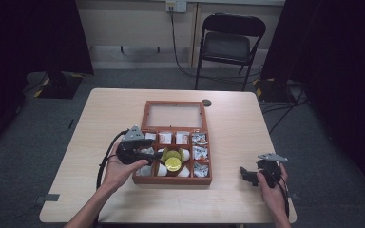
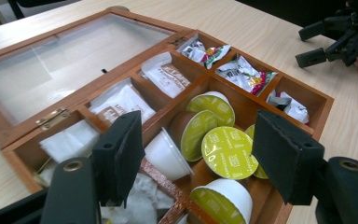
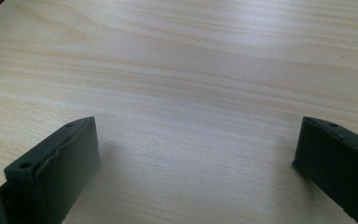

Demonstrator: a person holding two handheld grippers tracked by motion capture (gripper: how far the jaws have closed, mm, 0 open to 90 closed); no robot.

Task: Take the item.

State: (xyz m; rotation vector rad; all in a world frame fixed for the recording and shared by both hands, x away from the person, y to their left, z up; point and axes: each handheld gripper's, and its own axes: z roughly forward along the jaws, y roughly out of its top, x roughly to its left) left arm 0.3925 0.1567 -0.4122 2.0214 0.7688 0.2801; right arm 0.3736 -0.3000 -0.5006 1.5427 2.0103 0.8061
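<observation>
Two black jaws of the left gripper (image 2: pixel 198 158) rise nearest in its own view, standing partly apart with nothing pressed between the pads; they hang just above the middle compartment of the wooden box (image 1: pixel 172 180). Between and below them lie the coffee capsules (image 2: pixel 214 140), several white cups with yellow-green foil lids, tumbled on their sides and leaning on one another. The capsule with its lid facing up (image 2: pixel 228 151) looks the easiest pick, since its rim is free on both sides.

To do this well, I judge the left gripper should come straight down so one pad lands on each side of that cup's wall, not on the foil, and close gently, because the thin plastic may crush or squirt out sideways. Watch the wooden dividers: a pad caught on one would block the closing.

Farther along, the sachets (image 2: pixel 168 77) and wrapped sweets (image 2: pixel 242 74) fill the neighbouring compartments, and the glass lid (image 2: pixel 70 60) lies open flat beyond them.

Off to the side, the right gripper (image 1: pixel 252 175) rests over bare table (image 3: pixel 177 70), jaws wide and empty, well apart from the box.
</observation>
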